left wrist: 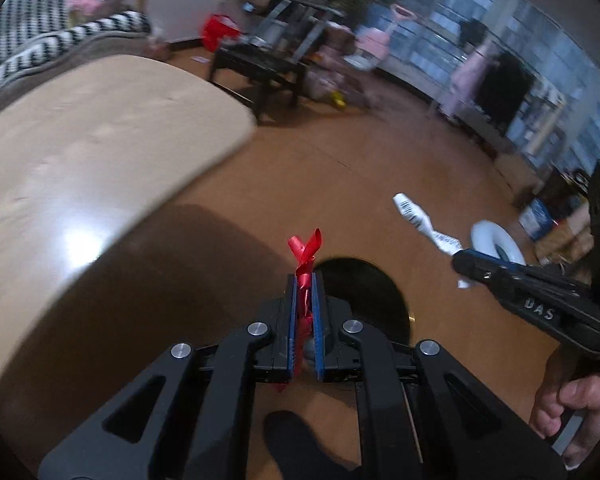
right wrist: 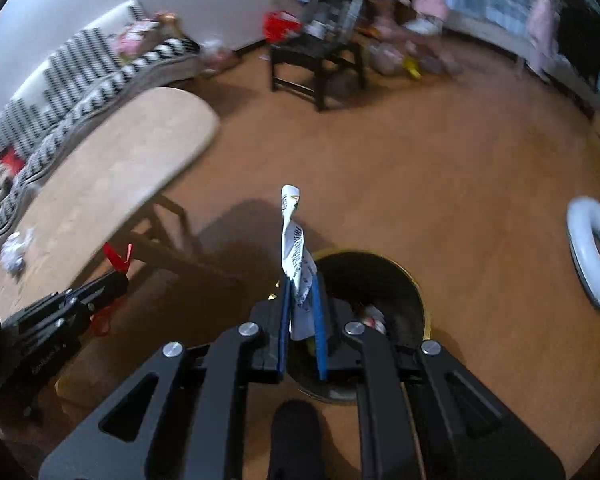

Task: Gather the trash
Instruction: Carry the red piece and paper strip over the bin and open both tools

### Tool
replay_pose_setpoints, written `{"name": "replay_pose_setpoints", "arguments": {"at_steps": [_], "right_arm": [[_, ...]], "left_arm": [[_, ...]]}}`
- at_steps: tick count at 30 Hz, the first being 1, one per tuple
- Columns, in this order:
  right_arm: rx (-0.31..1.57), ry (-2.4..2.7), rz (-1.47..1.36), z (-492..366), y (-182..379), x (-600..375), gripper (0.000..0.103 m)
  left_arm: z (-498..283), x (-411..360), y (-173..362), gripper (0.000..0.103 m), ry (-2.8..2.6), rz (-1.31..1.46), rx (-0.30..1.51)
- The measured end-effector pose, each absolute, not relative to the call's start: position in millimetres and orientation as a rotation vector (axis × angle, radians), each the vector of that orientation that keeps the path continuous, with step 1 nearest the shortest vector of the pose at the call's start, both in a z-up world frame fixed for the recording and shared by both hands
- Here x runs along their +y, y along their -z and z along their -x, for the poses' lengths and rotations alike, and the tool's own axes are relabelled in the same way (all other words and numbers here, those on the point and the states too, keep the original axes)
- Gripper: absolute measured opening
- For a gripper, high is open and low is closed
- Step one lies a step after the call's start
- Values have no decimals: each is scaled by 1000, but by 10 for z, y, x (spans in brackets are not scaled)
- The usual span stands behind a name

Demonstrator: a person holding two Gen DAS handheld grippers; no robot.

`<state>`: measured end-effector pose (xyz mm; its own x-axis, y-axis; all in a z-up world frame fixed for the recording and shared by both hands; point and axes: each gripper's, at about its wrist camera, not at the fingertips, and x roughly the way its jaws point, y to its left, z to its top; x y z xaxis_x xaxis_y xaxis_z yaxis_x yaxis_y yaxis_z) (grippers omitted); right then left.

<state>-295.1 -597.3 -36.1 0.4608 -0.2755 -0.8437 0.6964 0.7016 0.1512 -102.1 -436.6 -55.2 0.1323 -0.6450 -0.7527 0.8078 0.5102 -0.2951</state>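
My left gripper (left wrist: pixel 305 276) is shut on a red ribbon scrap (left wrist: pixel 306 250) and holds it over the near edge of a round black trash bin (left wrist: pixel 374 292) on the floor. My right gripper (right wrist: pixel 302 276) is shut on a twisted white printed wrapper (right wrist: pixel 294 240) and holds it above the same bin (right wrist: pixel 384 280), which has some trash inside. The right gripper and its wrapper (left wrist: pixel 420 220) show at the right of the left wrist view. The left gripper with the ribbon (right wrist: pixel 118 258) shows at the left of the right wrist view.
A light wooden table (left wrist: pixel 80 160) stands to the left, with a crumpled white scrap (right wrist: pixel 14 252) on it. A white ring (right wrist: pixel 594 252) lies on the brown floor at the right. A striped sofa (right wrist: pixel 80 72) and a black side table (right wrist: pixel 316 56) stand farther back.
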Motion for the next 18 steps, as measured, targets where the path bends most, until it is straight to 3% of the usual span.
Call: {"name": "replay_pose_setpoints", "arguments": {"at_steps": [18], "right_arm": [[962,690,-654,3055,597,-6369,12]], "left_arm": [[1349,-5090,1112,6,1221,-233,1097]]}}
